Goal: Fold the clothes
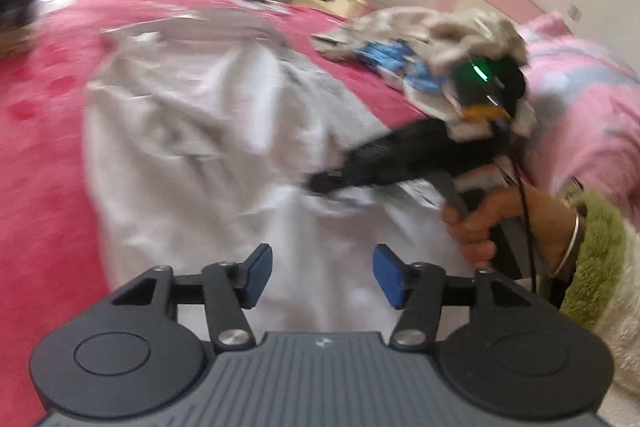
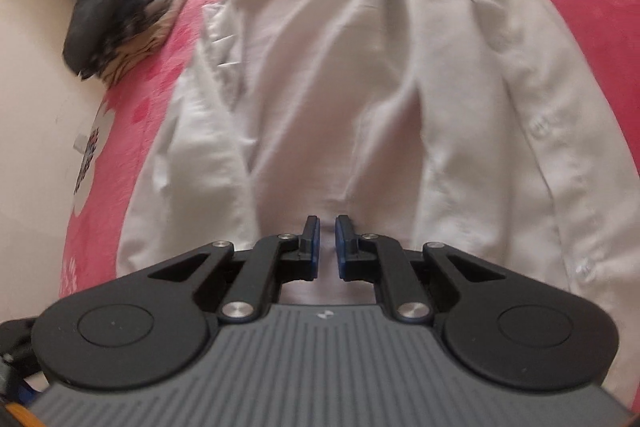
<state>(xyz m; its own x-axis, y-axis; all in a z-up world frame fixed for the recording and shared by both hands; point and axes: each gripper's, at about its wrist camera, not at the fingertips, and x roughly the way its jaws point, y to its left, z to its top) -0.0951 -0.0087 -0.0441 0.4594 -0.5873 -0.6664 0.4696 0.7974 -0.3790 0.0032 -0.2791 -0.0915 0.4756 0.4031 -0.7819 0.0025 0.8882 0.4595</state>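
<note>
Left wrist view: your left gripper [image 1: 322, 277] stands released, blue pads apart with nothing between them, above the white cotton button shirt [image 1: 192, 155] spread on the pink fleece bedspread [image 1: 36, 187]. Smooth each panel before creasing.

Right wrist view: your right gripper [image 2: 327, 245] is nearly clenched; whether it pinches the shirt's cloth, you cannot tell. Confirm the pinch before lifting.
</note>
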